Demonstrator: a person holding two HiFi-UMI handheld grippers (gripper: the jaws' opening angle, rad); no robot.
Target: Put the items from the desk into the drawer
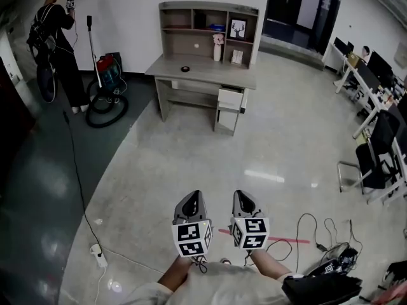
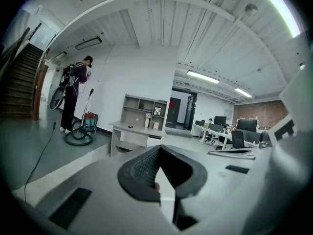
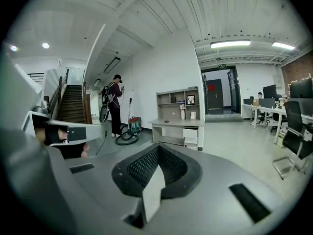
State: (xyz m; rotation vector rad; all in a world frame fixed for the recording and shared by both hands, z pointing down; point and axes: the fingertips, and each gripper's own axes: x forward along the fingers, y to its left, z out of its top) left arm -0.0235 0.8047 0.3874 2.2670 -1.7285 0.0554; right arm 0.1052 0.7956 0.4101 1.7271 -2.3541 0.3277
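A grey desk [image 1: 202, 74] with a shelf hutch [image 1: 210, 24] stands far ahead across the floor. Its white drawer [image 1: 230, 98] on the right is pulled out a little. A small black round item [image 1: 185, 68], a pale figurine [image 1: 218, 46] and a white card [image 1: 236, 56] sit on the desktop, and a framed picture [image 1: 238, 28] stands in the hutch. My left gripper [image 1: 193, 197] and right gripper [image 1: 243, 196] are held side by side close to my body, far from the desk. Both are shut with nothing in them. The desk [image 2: 131, 130] [image 3: 176, 125] shows small in both gripper views.
A person with a backpack [image 1: 58, 30] stands at the far left beside a vacuum cleaner [image 1: 108, 75] and its hose. A cable [image 1: 76, 170] runs to a power strip [image 1: 97, 254]. Office chairs [image 1: 378, 161] and desks line the right. Red tape [image 1: 280, 237] marks the floor.
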